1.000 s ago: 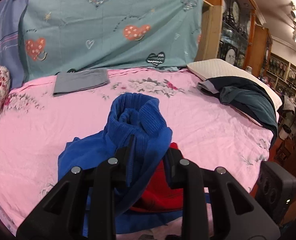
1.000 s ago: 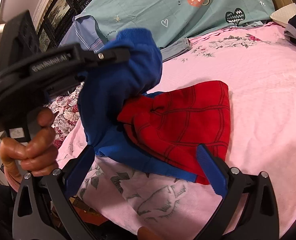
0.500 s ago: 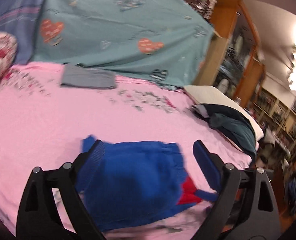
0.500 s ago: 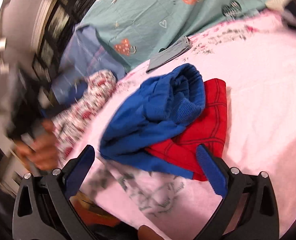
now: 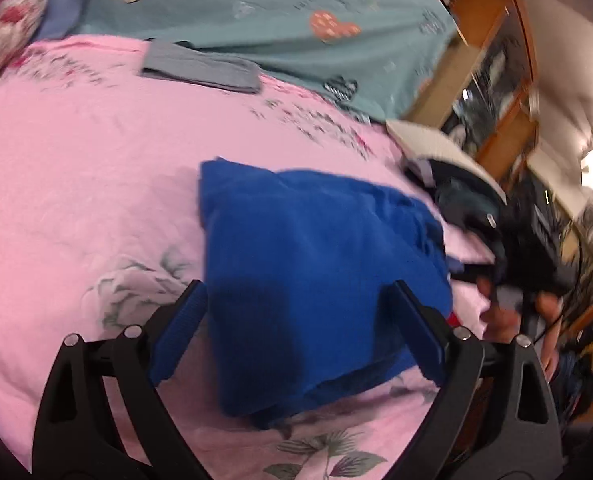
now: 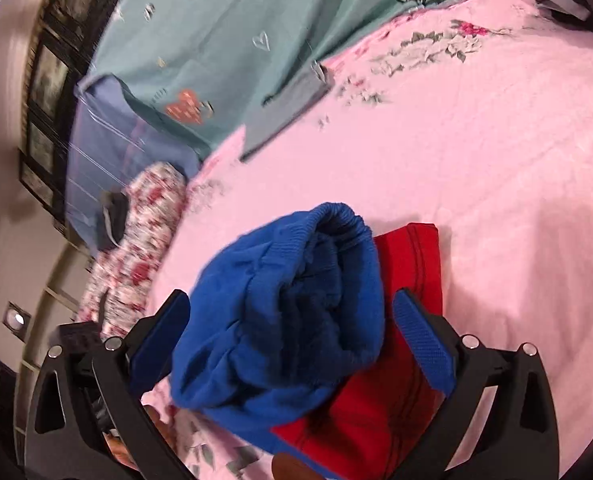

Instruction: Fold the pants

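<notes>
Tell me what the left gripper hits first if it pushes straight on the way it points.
Most likely the blue pants lying on the pink bedsheet: they fill the gap ahead of the open left gripper, though depth is hard to judge.

My L gripper has just opened, jaws wide, nothing clamped. R gripper also spread wide, both angled downward.
</notes>
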